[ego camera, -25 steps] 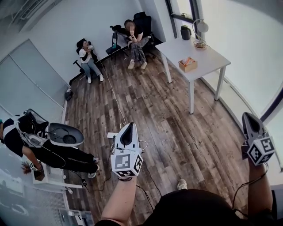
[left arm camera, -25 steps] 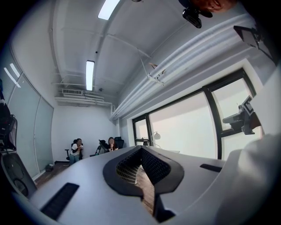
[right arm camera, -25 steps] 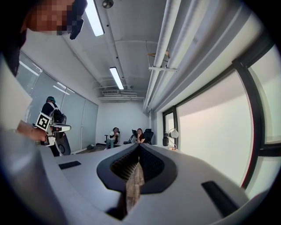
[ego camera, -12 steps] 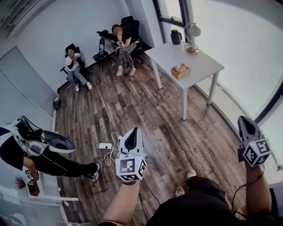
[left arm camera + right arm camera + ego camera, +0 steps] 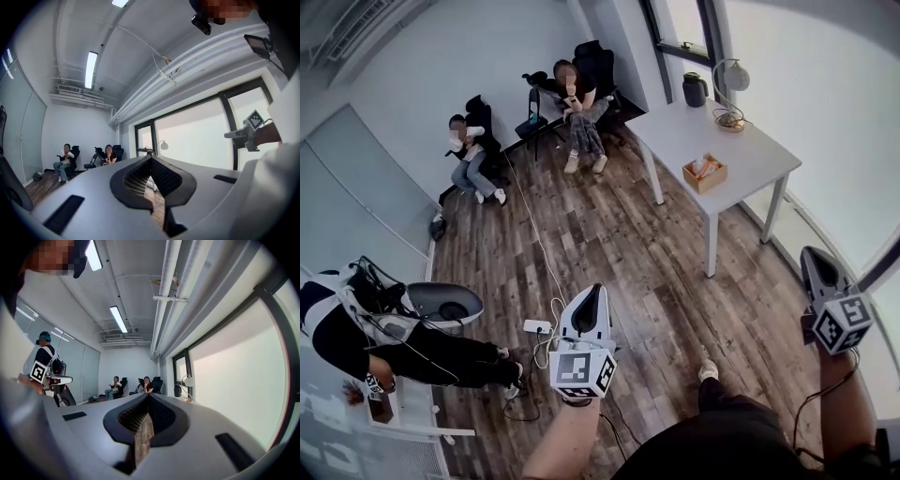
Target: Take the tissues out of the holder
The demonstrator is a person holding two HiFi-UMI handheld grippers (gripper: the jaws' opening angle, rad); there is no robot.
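The wooden tissue holder with pale tissues in it stands on a white table at the far right of the head view, well ahead of both grippers. My left gripper is held over the wood floor, shut and empty; in the left gripper view its jaws meet at the tip. My right gripper is raised at the right edge, shut with nothing in it, its jaws closed together. The holder cannot be made out in either gripper view.
A dark kettle and a desk lamp stand at the table's far end by the window. Two people sit on chairs at the back wall. Another person with gear stands at the left. A power strip and cable lie on the floor.
The head view swung left and then back right, so the table now sits slightly lower and further right. Both grippers stay shut and have barely shifted.
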